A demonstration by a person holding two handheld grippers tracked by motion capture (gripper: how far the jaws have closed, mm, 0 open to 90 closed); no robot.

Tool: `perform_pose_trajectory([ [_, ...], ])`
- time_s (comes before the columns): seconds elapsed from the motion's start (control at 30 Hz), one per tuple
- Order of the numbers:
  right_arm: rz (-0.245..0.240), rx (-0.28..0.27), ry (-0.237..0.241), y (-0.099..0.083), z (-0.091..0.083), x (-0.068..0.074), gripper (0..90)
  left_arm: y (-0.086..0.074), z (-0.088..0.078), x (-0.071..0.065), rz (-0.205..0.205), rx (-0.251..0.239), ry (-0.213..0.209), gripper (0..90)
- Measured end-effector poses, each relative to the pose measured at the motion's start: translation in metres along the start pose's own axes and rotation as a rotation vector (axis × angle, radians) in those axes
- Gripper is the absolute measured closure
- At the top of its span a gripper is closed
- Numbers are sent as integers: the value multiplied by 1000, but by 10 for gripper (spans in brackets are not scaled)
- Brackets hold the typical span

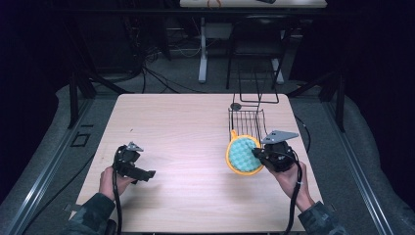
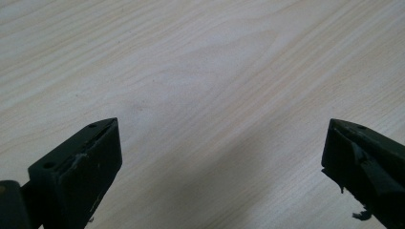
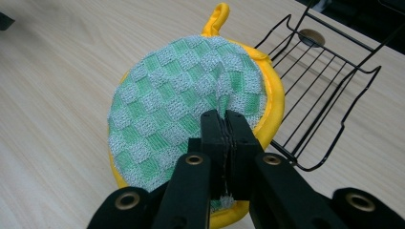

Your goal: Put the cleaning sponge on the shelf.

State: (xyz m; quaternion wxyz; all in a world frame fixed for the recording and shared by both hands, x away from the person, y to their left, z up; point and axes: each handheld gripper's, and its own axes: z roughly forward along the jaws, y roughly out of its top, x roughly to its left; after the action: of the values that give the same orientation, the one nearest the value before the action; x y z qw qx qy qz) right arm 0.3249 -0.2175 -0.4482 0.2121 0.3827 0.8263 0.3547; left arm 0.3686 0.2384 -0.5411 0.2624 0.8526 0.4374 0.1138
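Note:
A round pot holder point(image 1: 243, 155) with a green checked face, a yellow rim and a yellow loop is held tilted just above the table. My right gripper point(image 1: 258, 154) is shut on its near edge; in the right gripper view the jaws pinch the pot holder point(image 3: 184, 102) cloth at the right gripper point(image 3: 224, 119) tips. My left gripper point(image 1: 147, 174) rests low over the table at the front left, open, with nothing between its fingers point(image 2: 81, 167). In the left gripper view bare wood lies between the left gripper point(image 2: 222, 138) jaws.
A black wire rack point(image 1: 247, 120) stands on the light wooden table point(image 1: 181, 127) just behind the pot holder, also seen as the wire rack point(image 3: 329, 81) at the right. A small dark round disc point(image 1: 236, 106) lies by the rack's far corner. Dark floor surrounds the table.

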Motion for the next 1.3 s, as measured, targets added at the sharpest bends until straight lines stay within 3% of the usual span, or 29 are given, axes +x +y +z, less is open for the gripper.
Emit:
perform_pose_trajectory([
  [0.43, 28, -24, -47, 2, -5, -16, 885, 0, 1, 0, -1, 3, -1, 0],
  [1.3, 82, -39, -124, 9, 6, -48, 885, 0, 1, 0, 1, 9, -3, 0],
])
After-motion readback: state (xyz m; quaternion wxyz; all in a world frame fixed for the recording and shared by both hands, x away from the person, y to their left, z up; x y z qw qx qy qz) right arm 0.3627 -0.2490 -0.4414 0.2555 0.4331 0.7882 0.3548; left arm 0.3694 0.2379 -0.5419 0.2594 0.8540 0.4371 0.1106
